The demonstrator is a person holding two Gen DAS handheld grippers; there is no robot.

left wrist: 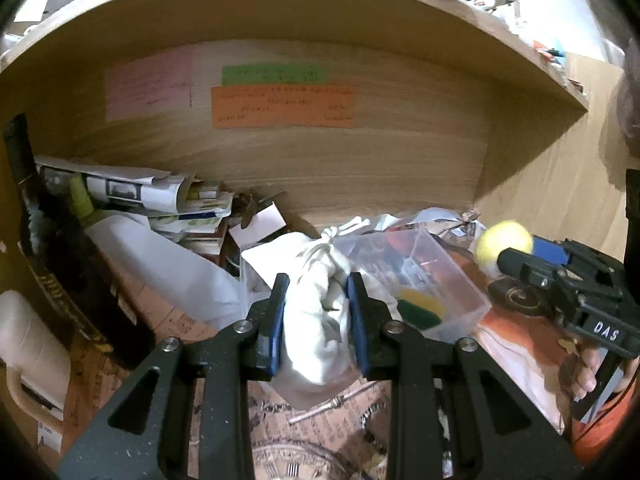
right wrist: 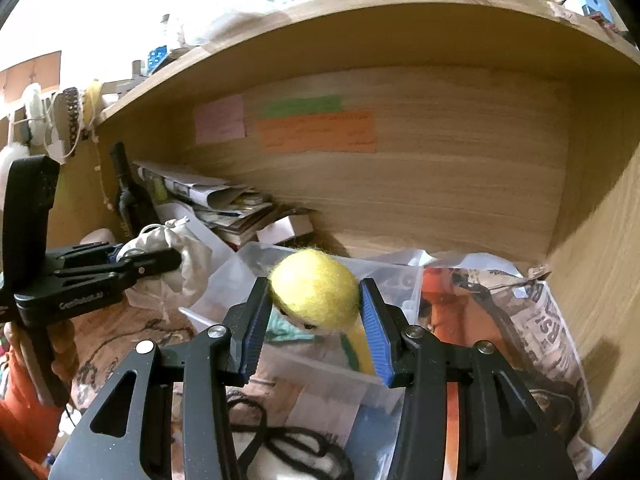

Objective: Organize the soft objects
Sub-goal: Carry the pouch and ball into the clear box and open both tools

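Observation:
My left gripper (left wrist: 318, 298) is shut on a white cloth drawstring pouch (left wrist: 316, 320) and holds it above the cluttered desk; the same gripper (right wrist: 160, 260) and pouch (right wrist: 184, 256) show at the left of the right wrist view. My right gripper (right wrist: 316, 308) is shut on a fuzzy yellow felt ball (right wrist: 314, 290), held above a clear plastic box (right wrist: 320, 364). In the left wrist view the ball (left wrist: 505, 242) and right gripper (left wrist: 516, 258) sit at the right, beyond the clear box (left wrist: 452, 280), which holds a green and yellow sponge (left wrist: 420, 308).
A wooden shelf back (left wrist: 320, 152) with pink, green and orange notes rises behind. A dark bottle (left wrist: 52, 248), stacked papers (left wrist: 160, 200) and a white jug (left wrist: 28, 344) crowd the left. Crumpled newspaper (right wrist: 540, 320) lies right. A black cord (right wrist: 280, 440) lies below the right gripper.

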